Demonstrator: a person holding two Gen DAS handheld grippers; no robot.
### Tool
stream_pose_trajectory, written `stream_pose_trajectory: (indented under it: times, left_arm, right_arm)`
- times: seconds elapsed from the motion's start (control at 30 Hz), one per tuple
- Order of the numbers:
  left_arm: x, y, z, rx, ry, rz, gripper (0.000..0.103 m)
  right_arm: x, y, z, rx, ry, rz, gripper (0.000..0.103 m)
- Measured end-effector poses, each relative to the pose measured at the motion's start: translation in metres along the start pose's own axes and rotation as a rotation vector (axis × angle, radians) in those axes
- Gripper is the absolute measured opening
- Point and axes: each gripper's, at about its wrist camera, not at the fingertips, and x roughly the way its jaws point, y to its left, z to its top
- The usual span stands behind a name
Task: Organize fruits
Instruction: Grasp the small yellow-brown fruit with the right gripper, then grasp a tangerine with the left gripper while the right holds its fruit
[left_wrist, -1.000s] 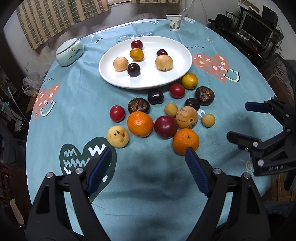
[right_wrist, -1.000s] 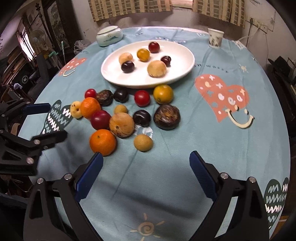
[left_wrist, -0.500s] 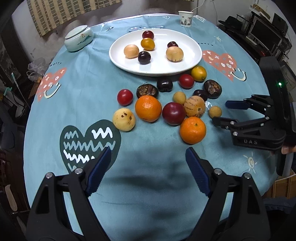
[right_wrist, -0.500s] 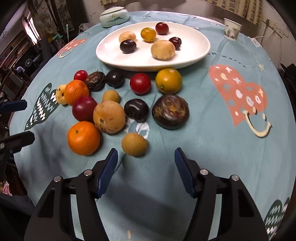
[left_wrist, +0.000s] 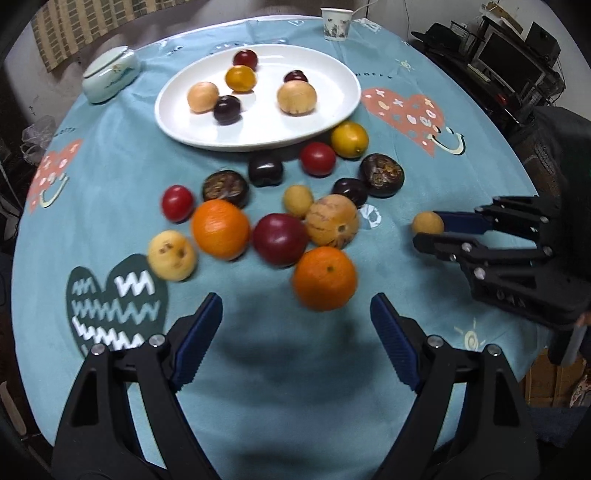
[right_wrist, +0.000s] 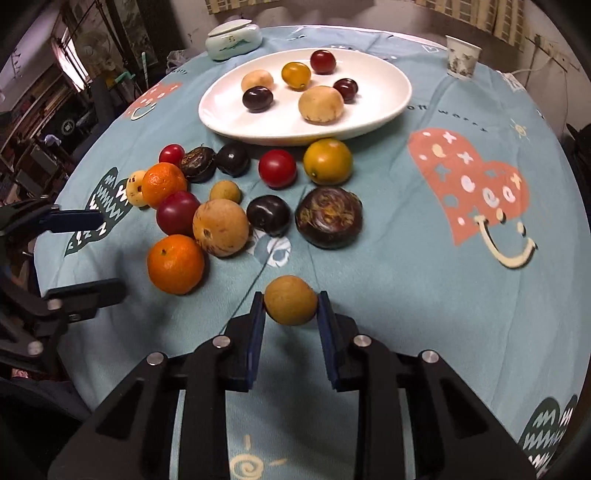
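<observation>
- Right claw (right_wrist: 290, 308) had closed within the last second: from standing wide apart over the table (right_wrist: 424, 295), its blue pads now pressed both sides of the small tan fruit (right_wrist: 290, 300), which had lain loose just beside the nearer orange (right_wrist: 176, 264) half a second earlier.
- From the left wrist view, that small tan fruit (left_wrist: 427, 223) sat at the tip of the right claw (left_wrist: 434, 229), drawn away from the cluster toward the table's right side; whether it was lifted off the cloth could not be told for sure.
- Left claw (left_wrist: 295, 325) stayed open and empty, its pads spread wide, hanging low over the cloth short of the nearer orange (left_wrist: 325, 278).
- On the white plate (right_wrist: 388, 103) six fruits lay as before, among them a large tan one (right_wrist: 321, 103) and a dark plum (right_wrist: 257, 99).
- About a dozen fruits remained on the cloth between the plate and the claws, none of them disturbed by the pick.
- Judged from this, one more fruit was secured and the sorting was roughly a third done; the likely next need was to carry it over the cluster to the plate, where a round fruit could roll on release.
</observation>
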Motion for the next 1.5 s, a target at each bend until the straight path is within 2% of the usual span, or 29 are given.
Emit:
stream_pose_trajectory:
  times: [0.3,0.37,0.4,0.43,0.47,0.6,0.8,1.0,1.5]
  left_arm:
    - [0.035,-0.015,0.015,-0.047,0.039,-0.002,0.083]
    - [0.039,-0.015,0.015,-0.054,0.049,0.008,0.074]
    - [0.042,-0.013,0.015,-0.064,0.063,0.003,0.057]
    - [0.044,-0.010,0.015,-0.076,0.075,-0.019,0.046]
    - [0.044,-0.008,0.015,-0.095,0.076,-0.038,0.045]
    - [0.039,-0.012,0.011,-0.061,0.076,0.013,0.044]
    - [0.006,-0.019,0.009,0.008,-0.006,0.072,0.044]
    - [-0.021,-0.014,0.013,0.050,-0.063,0.100,0.045]
    - [-0.035,0.004,0.028,0.093,-0.080,0.109,0.045]
  right_arm:
    - [-0.014,-0.003,-0.013,-0.012,0.001,0.004,0.028]
    - [-0.014,-0.003,-0.013,-0.016,0.002,0.007,0.028]
    - [-0.014,-0.003,-0.013,-0.017,0.001,0.009,0.028]
    - [-0.013,-0.003,-0.013,-0.017,0.001,0.013,0.028]
    - [-0.013,-0.002,-0.013,-0.019,0.001,0.016,0.028]
    - [-0.011,0.002,-0.013,-0.021,0.002,0.026,0.028]
    - [-0.011,0.008,-0.016,-0.009,-0.003,0.038,0.028]
    - [-0.015,0.017,-0.014,0.003,-0.023,0.058,0.028]
    - [-0.022,0.040,0.001,0.032,-0.084,0.093,0.029]
